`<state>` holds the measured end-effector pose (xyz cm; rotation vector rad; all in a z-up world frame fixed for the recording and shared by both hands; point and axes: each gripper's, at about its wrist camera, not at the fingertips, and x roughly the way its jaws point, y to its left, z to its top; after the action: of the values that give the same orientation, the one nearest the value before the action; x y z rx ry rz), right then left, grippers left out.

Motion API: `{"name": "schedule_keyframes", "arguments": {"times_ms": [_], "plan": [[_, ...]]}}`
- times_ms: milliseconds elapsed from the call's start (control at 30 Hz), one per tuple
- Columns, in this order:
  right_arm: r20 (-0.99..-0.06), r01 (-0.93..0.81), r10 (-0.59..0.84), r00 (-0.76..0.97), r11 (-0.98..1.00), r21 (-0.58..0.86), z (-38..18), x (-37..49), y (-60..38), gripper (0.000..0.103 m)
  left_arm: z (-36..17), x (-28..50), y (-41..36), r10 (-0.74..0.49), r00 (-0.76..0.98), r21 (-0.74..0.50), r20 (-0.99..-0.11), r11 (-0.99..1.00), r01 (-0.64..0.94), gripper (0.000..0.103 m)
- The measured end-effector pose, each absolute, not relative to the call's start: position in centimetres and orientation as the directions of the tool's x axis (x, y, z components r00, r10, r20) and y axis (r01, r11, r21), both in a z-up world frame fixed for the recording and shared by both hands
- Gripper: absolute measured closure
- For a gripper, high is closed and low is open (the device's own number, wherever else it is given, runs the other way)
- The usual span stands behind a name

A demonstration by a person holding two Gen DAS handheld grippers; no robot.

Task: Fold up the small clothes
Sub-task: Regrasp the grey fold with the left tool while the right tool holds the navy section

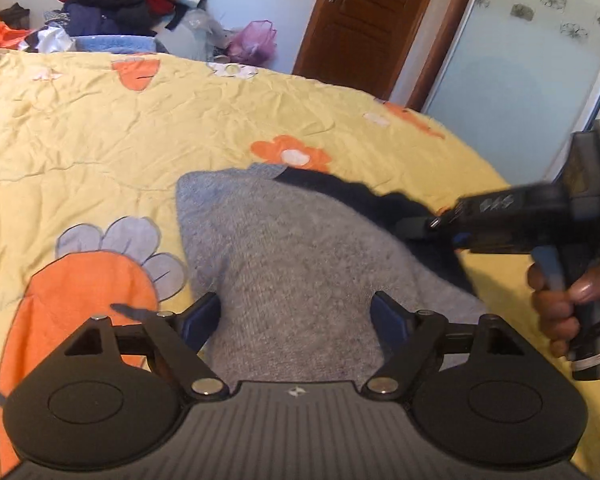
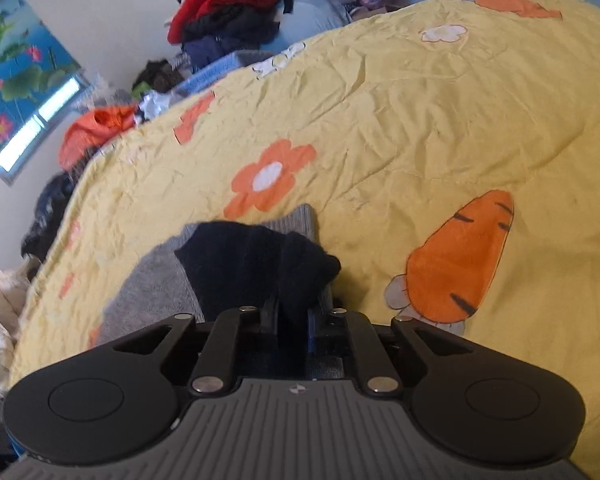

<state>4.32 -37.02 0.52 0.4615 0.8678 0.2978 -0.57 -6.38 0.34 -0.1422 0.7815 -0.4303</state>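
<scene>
A small grey knit garment (image 1: 296,256) with a dark navy part (image 1: 364,196) lies on the yellow carrot-print bedspread (image 1: 100,128). My left gripper (image 1: 296,316) is open, its jaws wide apart just above the near grey part, holding nothing. My right gripper (image 2: 294,316) is shut on a fold of the navy part (image 2: 260,264), pulled over the grey part (image 2: 152,288). It also shows in the left wrist view (image 1: 416,226) at the garment's right side, gripping the navy edge.
A pile of red, black and blue clothes (image 1: 116,0) and a pink bag (image 1: 256,40) sit beyond the bed's far edge. A wooden door (image 1: 364,20) and a frosted glass panel (image 1: 520,72) stand at the right. More clothes (image 2: 96,128) lie off the bed's left side.
</scene>
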Motion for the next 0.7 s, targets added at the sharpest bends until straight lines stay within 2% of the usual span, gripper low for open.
{"name": "schedule_keyframes", "arguments": {"times_ms": [67, 100, 133, 200, 267, 367, 433, 567, 600, 633, 667, 700], "plan": [[-0.63, -0.049, 0.441, 0.64, 0.841, 0.539, 1.1, 3.5, -37.3, 0.065, 0.8, -0.9, -5.2, -0.439, 0.633, -0.311, -0.638, 0.899, 0.309, 0.02], [-0.616, -0.042, 0.437, 0.655, 0.836, 0.548, 1.5, 3.0, -37.5, 0.053, 1.1, -1.2, -4.4, -0.444, 0.643, -0.324, -0.624, 0.896, 0.303, 0.02], [-0.598, -0.041, 0.432, 0.675, 0.831, 0.554, 1.8, 2.3, -37.8, 0.047, 1.4, -1.2, -3.7, -0.444, 0.655, -0.335, -0.612, 0.895, 0.294, 0.02], [-0.568, -0.041, 0.427, 0.704, 0.822, 0.568, 2.3, 1.2, -38.5, 0.042, 1.6, -0.7, -2.3, -0.454, 0.654, -0.377, -0.605, 0.887, 0.267, 0.02], [-0.576, -0.03, 0.423, 0.7, 0.823, 0.567, 2.1, 0.8, -39.0, 0.041, 1.2, 0.5, -1.3, -0.486, 0.623, -0.448, -0.614, 0.863, 0.231, 0.02], [-0.625, -0.01, 0.416, 0.66, 0.837, 0.547, 1.0, 1.4, -38.9, 0.041, -0.9, 3.0, 0.0, -0.605, 0.521, -0.635, -0.601, 0.758, 0.148, 0.02], [-0.632, -0.017, 0.46, 0.623, 0.817, 0.577, 0.0, 1.9, -38.4, 0.041, -1.8, 4.1, 0.6, -0.677, 0.491, -0.735, -0.549, 0.67, 0.102, 0.02], [-0.581, -0.055, 0.555, 0.594, 0.749, 0.66, -1.4, 2.7, -37.2, 0.033, -2.6, 5.7, 0.3, -0.714, 0.476, -0.793, -0.514, 0.607, 0.055, 0.022], [-0.568, -0.057, 0.567, 0.597, 0.736, 0.675, -1.4, 2.8, -37.0, 0.03, -2.6, 6.0, 0.1, -0.706, 0.474, -0.785, -0.526, 0.617, 0.049, 0.038], [-0.558, -0.053, 0.576, 0.598, 0.723, 0.689, -1.5, 2.9, -36.9, 0.032, -2.7, 6.4, -0.2, -0.685, 0.47, -0.761, -0.557, 0.648, 0.043, 0.058], [-0.557, -0.044, 0.578, 0.597, 0.716, 0.697, -1.7, 3.1, -36.7, 0.038, -2.6, 6.6, -0.4, -0.671, 0.471, -0.742, -0.573, 0.669, 0.05, 0.061], [-0.572, -0.032, 0.572, 0.588, 0.723, 0.69, -1.8, 3.2, -36.4, 0.06, -2.4, 6.6, -0.5, -0.662, 0.474, -0.729, -0.58, 0.681, 0.059, 0.064]]}}
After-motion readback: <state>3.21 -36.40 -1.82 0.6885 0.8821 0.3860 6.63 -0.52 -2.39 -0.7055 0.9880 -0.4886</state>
